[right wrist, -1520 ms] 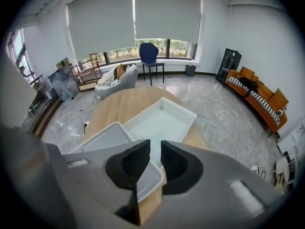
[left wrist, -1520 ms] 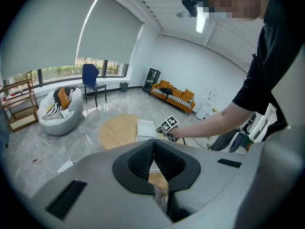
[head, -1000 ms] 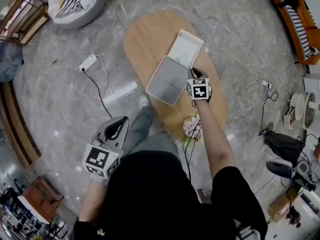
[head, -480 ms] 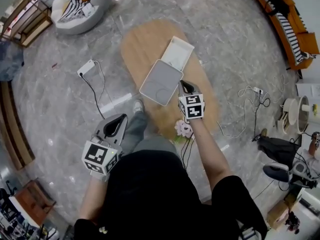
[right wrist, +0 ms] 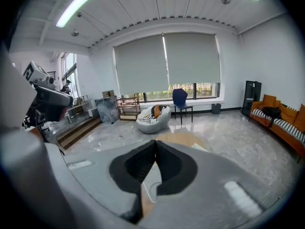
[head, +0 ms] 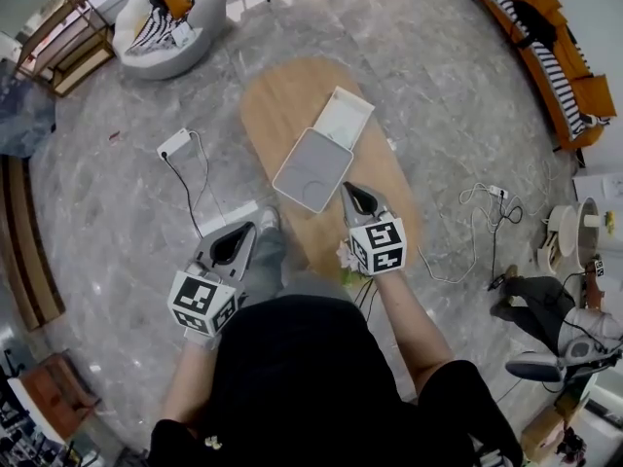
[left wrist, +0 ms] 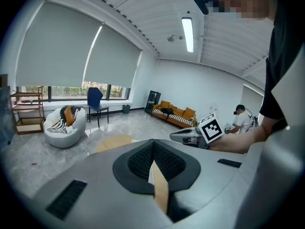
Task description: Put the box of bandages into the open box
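Note:
On the oval wooden table [head: 282,95] lies the open box: a white tray [head: 343,118] with its grey lid [head: 313,169] flat in front of it. No box of bandages shows in any view. My right gripper [head: 348,190] is shut and empty, hovering over the table just short of the lid's near right corner. My left gripper [head: 247,230] is also shut and empty, held off the table's left side above the floor by the person's leg. In the left gripper view the jaws [left wrist: 153,144] meet; the right gripper's marker cube [left wrist: 210,128] shows beyond them.
A small bunch of pale flowers [head: 348,256] sits at the table's near edge under my right gripper. A white power strip [head: 175,144] and its cable lie on the floor to the left, more cables [head: 487,197] to the right. A beanbag [head: 175,17] and an orange sofa [head: 545,37] stand farther off.
My right gripper has drawn back from the box's right side toward the person's body. The left gripper stays low at the left, raised slightly.

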